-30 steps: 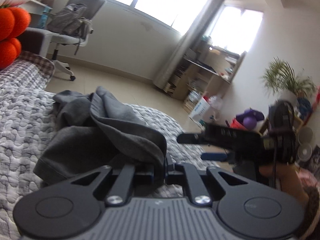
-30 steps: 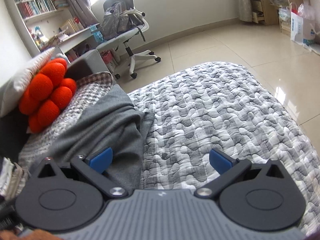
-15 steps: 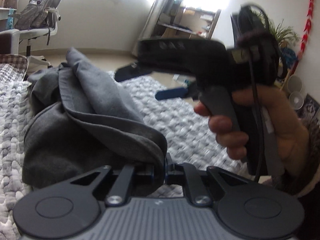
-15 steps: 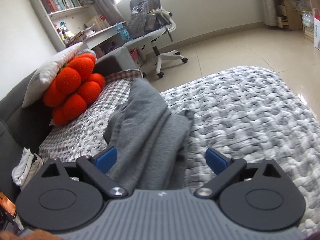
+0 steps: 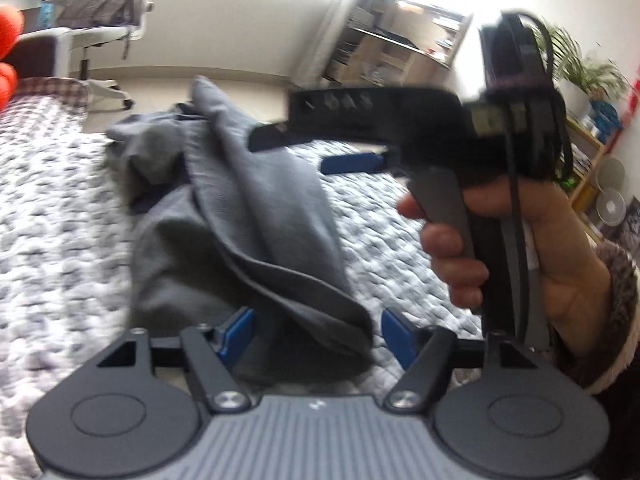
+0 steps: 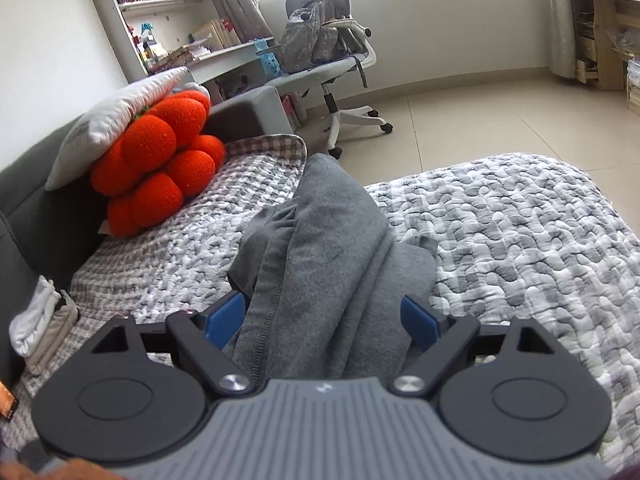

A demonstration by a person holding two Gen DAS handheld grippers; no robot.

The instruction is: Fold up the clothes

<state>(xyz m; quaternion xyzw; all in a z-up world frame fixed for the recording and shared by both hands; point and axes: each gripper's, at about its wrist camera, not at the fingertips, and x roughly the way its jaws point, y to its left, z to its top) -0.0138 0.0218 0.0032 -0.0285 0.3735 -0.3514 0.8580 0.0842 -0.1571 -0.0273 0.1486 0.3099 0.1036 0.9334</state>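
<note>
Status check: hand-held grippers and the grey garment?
Left hand-held gripper opening, grey garment between. Right hand-held gripper closing around it, not pinching. Nothing obstructing.

Grey-white quilted bed (image 6: 520, 240): crumpled grey garment (image 6: 332, 248), orange plush cushion (image 6: 160, 168) on it.

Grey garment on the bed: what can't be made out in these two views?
- Garment type: the grey garment is bunched; sleeves or legs hidden in its own folds.
- Right wrist view: its near end is hidden behind the right gripper, whose jaws are closing around it.
- Left wrist view: blur smears the cloth between the opening left gripper.
</note>
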